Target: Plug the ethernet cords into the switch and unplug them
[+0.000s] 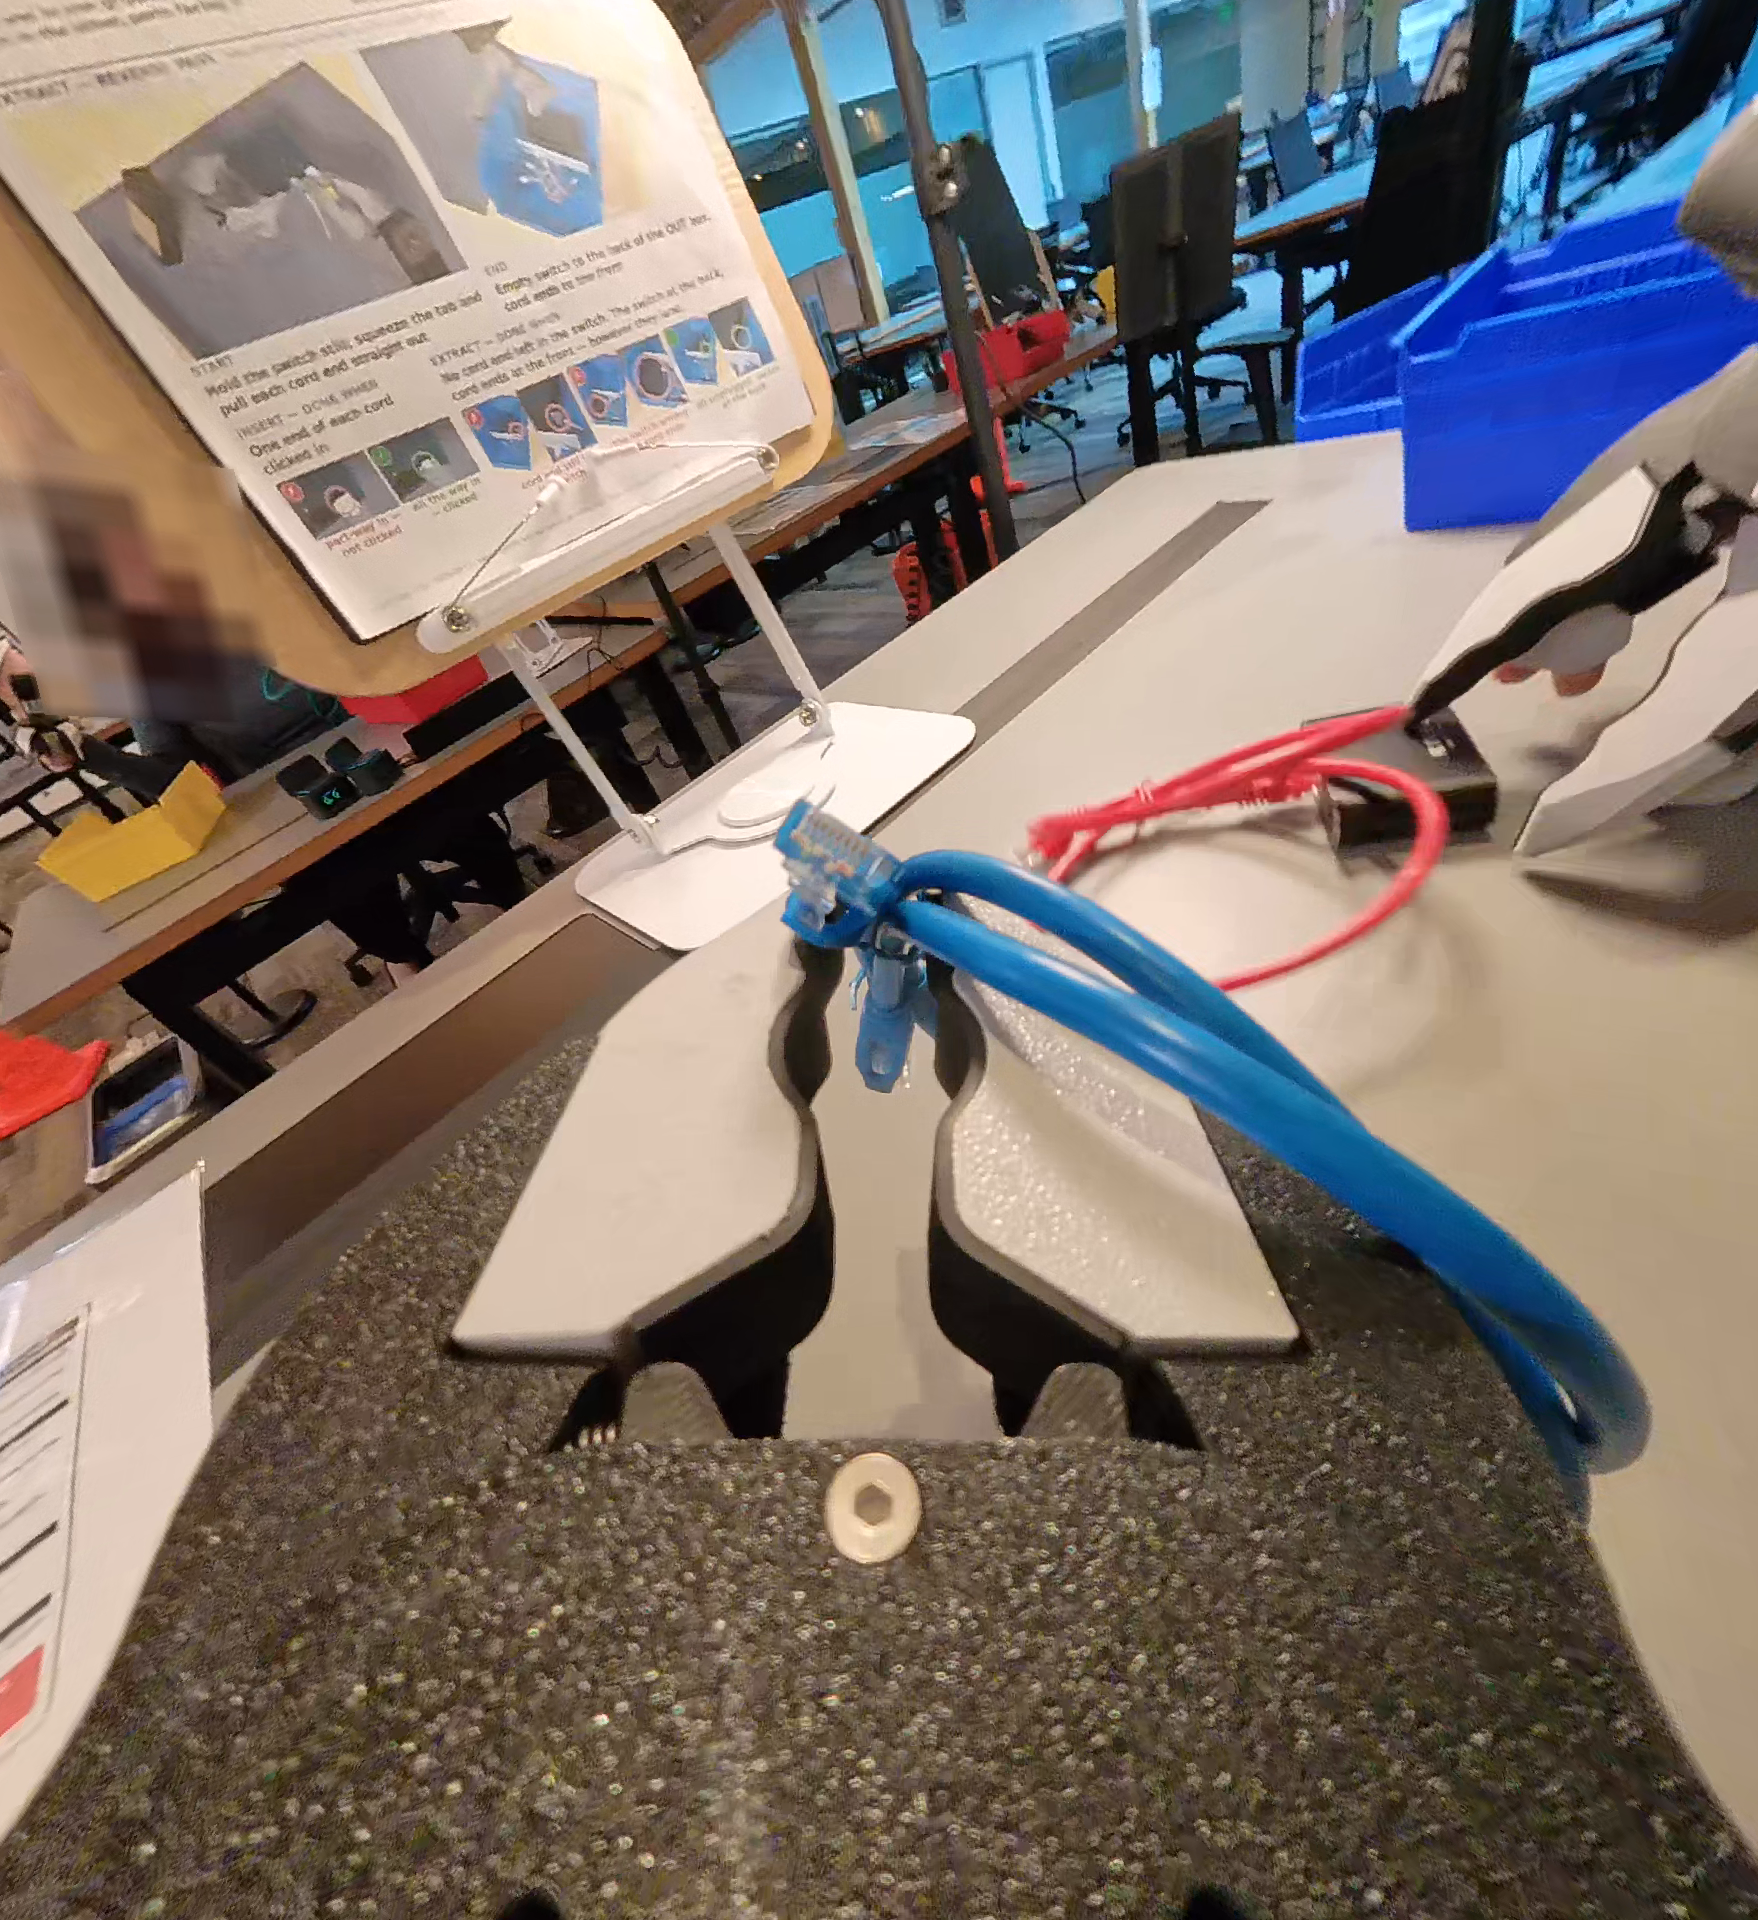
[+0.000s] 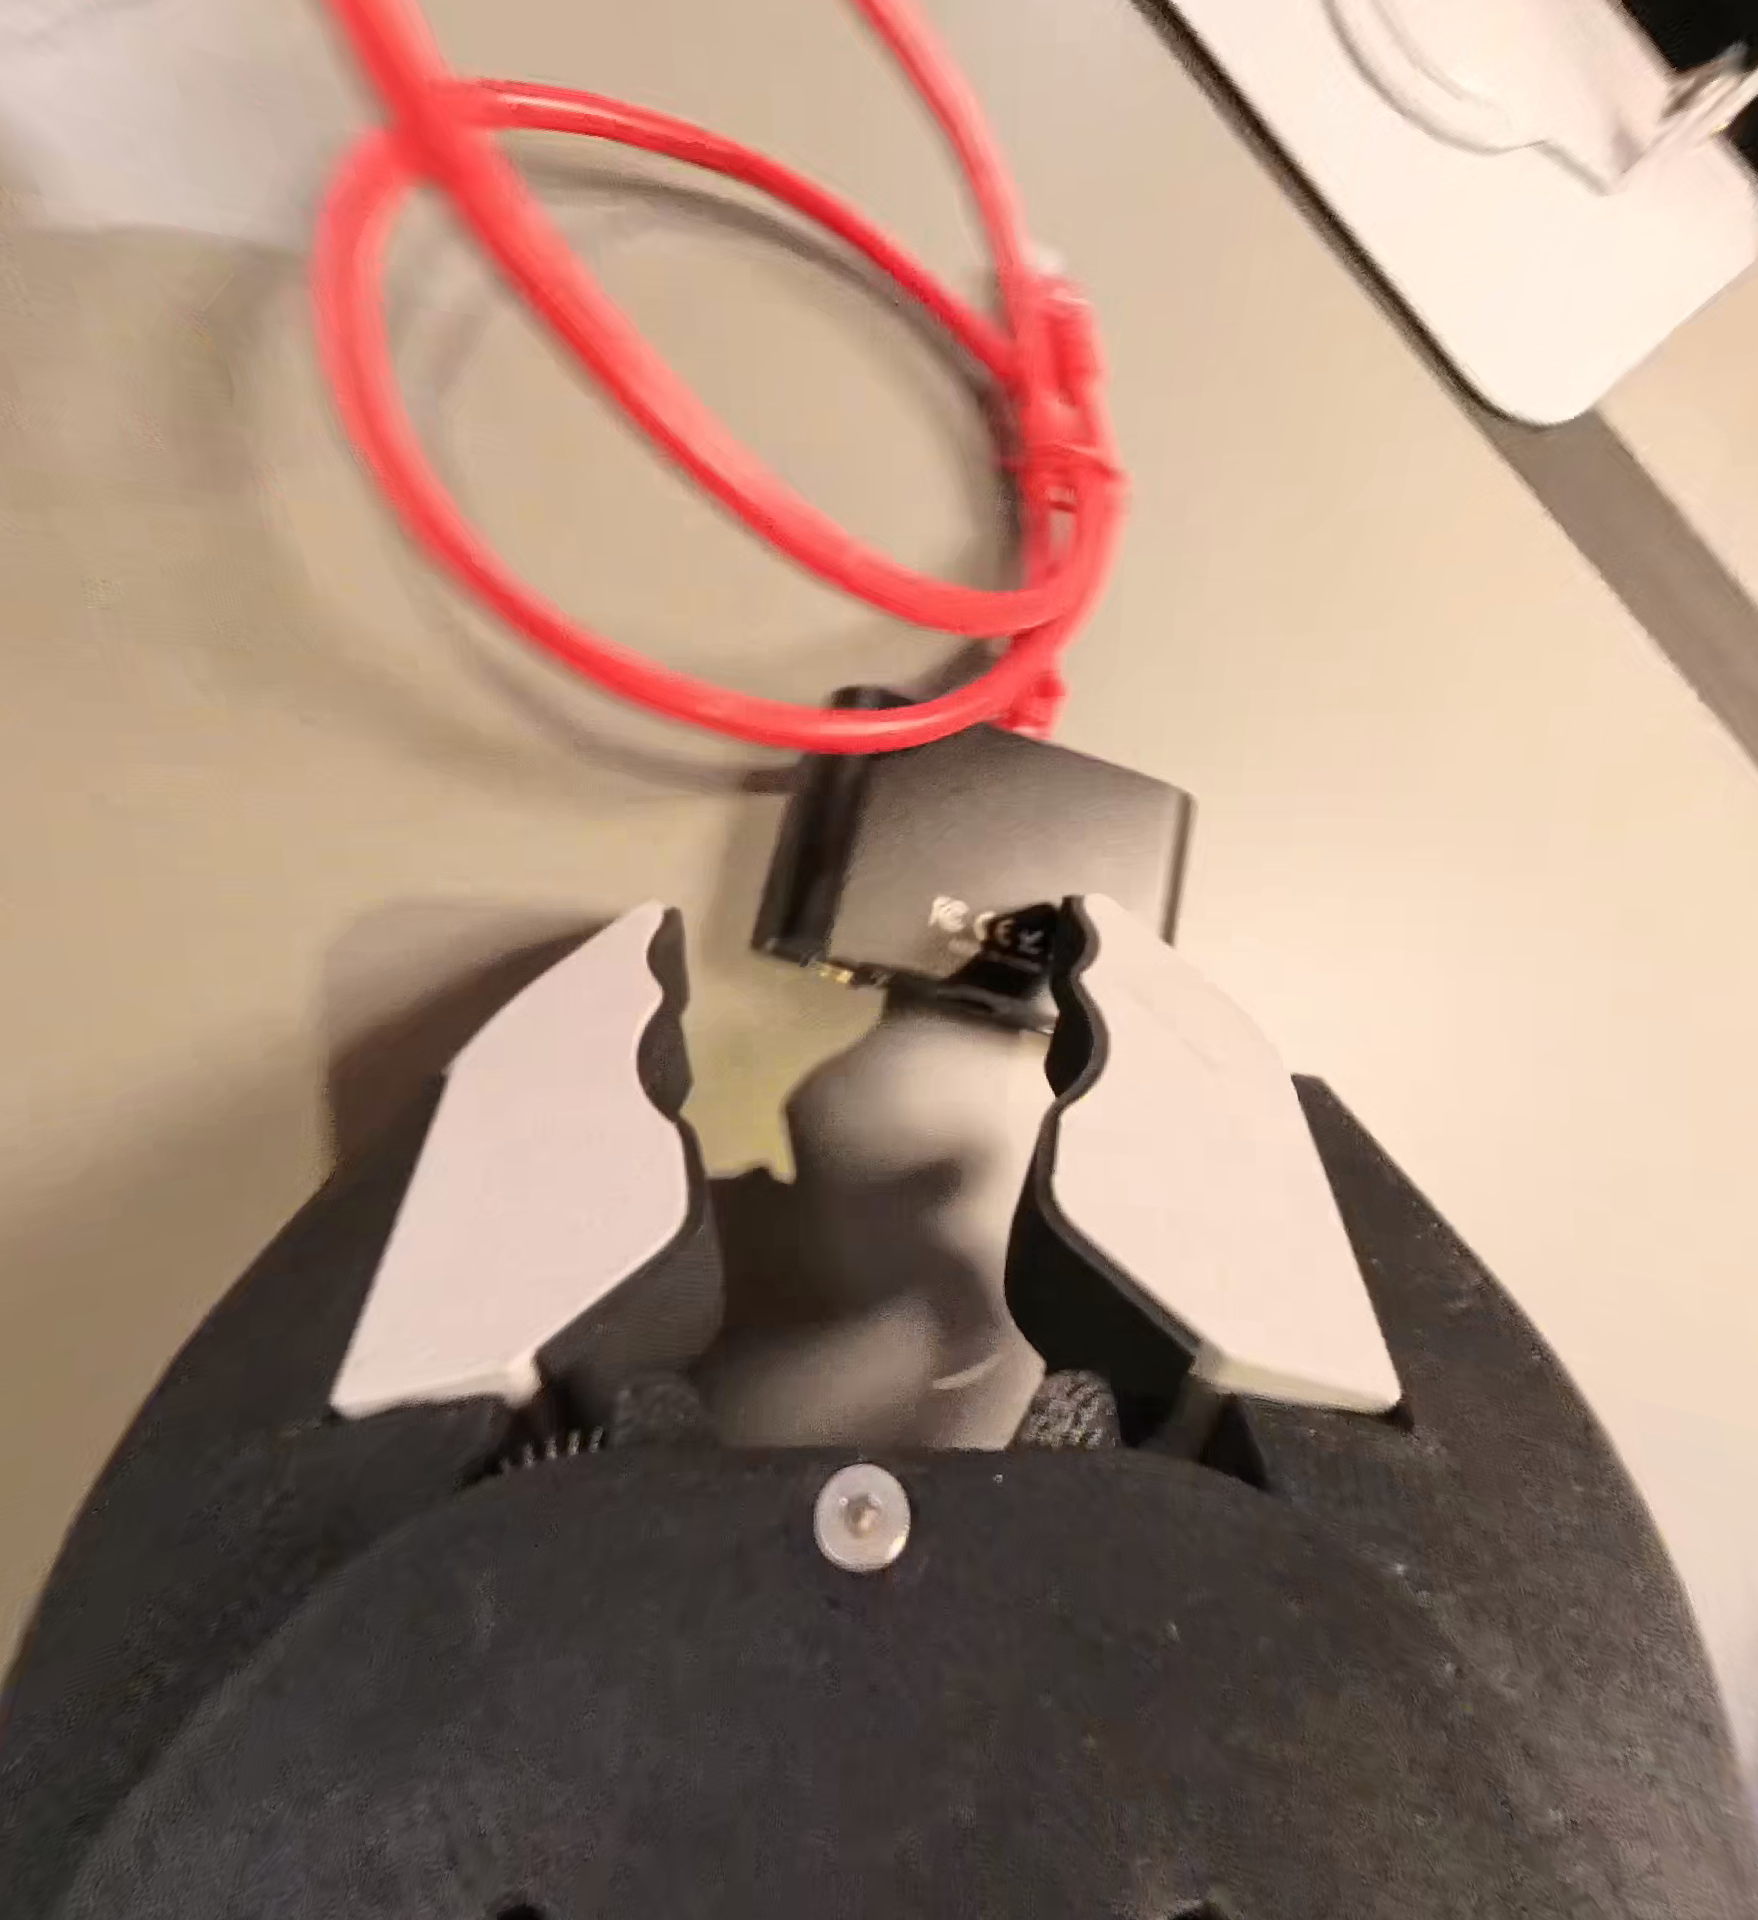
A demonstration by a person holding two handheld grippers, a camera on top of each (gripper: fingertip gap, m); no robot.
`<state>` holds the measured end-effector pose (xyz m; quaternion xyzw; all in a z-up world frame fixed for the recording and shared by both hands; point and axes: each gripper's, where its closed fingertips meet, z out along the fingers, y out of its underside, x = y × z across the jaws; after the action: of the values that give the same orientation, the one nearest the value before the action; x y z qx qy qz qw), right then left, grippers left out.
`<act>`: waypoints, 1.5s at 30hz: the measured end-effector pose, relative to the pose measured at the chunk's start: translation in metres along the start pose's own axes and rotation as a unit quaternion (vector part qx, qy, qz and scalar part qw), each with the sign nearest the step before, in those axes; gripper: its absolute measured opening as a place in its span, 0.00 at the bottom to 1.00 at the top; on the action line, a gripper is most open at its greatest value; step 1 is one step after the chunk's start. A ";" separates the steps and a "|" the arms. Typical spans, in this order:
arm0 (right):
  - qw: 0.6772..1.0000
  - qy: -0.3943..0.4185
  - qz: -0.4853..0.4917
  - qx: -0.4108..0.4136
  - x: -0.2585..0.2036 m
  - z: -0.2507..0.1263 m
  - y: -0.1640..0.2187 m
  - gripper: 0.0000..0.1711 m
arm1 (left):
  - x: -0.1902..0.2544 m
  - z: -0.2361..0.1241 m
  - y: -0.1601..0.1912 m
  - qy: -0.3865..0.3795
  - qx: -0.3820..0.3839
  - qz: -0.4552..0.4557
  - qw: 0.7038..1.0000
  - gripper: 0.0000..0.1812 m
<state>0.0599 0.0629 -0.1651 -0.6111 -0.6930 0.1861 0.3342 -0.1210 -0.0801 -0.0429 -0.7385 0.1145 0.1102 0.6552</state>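
The left gripper (image 1: 880, 997) is pinching a light, springy blue ethernet cord (image 1: 1218, 1049) just behind its brittle-tabbed plug (image 1: 833, 847), which is jutting beyond the fingers; the right gripper (image 2: 875, 971), fingers parted, is straddling the small black switch (image 2: 989, 842) on the counter (image 2: 179, 727), red cord (image 2: 667, 416) coiled beyond.

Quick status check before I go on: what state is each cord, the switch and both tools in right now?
Left tool: shut on blue ethernet cord.
Blue ethernet cord: coiled, lifted off the table, one connector free past the tips, unplugged.
Right tool: open, tips at the black switch.
Black switch: lying on the table, not gripped.
Red ethernet cord: coiled on the table, one end at the switch; whether fully seated, cannot tell.
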 end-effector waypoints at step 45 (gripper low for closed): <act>0.914 -0.320 0.199 0.152 -0.090 -0.050 -0.070 0.26 | 0.153 0.057 0.022 0.003 -0.122 0.386 0.914 0.09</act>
<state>0.0469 -0.0449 -0.1043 -0.5855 -0.5902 0.5380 0.1394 0.0168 -0.0295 -0.1179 -0.7114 0.3784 0.3654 0.4661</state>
